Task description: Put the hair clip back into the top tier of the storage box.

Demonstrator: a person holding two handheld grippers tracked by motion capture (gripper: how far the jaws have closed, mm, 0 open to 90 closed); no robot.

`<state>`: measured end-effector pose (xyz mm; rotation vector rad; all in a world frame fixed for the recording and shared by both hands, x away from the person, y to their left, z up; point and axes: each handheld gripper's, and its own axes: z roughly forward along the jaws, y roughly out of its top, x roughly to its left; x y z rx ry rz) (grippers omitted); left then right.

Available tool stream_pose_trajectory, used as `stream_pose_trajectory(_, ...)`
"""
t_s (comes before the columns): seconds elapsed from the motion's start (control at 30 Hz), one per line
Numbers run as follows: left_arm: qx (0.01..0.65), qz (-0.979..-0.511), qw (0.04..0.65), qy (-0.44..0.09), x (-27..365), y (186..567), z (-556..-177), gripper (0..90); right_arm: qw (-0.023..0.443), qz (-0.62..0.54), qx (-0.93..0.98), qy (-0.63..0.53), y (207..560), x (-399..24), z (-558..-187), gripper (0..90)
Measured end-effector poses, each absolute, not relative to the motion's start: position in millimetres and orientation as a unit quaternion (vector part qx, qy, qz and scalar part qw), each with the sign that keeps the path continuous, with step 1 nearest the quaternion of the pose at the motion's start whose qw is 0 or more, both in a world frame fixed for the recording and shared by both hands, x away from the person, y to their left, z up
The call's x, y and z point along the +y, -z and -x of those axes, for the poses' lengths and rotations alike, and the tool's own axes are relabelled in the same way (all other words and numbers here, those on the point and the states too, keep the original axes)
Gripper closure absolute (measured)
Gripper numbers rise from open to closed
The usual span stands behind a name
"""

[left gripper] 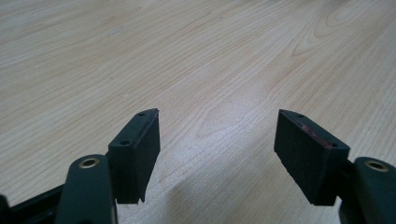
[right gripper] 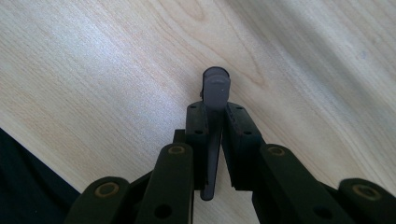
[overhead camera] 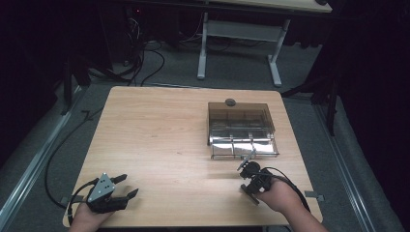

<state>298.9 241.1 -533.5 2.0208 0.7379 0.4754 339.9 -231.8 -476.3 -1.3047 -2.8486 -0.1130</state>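
My right gripper [right gripper: 217, 106] is shut on a slim grey piece [right gripper: 216, 86], whose rounded head sticks out past the pads while its thin edge runs back between them. From the high view, that gripper [overhead camera: 244, 167] sits over the table just in front of a smoky clear compartment box [overhead camera: 212, 130]. A small grey round thing [overhead camera: 230, 102] lies behind the box. My left gripper [overhead camera: 126, 186] rests at the table's near left corner. Its jaws [left gripper: 217, 113] stand wide open over bare wood, with nothing between them.
The wooden table [overhead camera: 154, 135] is light and broad, and its near edge runs right under both hands. Cables trail over the floor at the left. A second table's white legs [overhead camera: 202, 48] stand beyond the far edge.
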Motion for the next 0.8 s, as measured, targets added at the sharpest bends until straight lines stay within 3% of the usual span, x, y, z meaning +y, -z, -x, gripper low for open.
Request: stream_pose_trajectory(0.8,0.298,-0.818,0.452,-0.194,241.4,533.3,-298.9,31.8,0.005,0.427,-0.903,0.048,440.3,-243.8,-348.8,80.8)
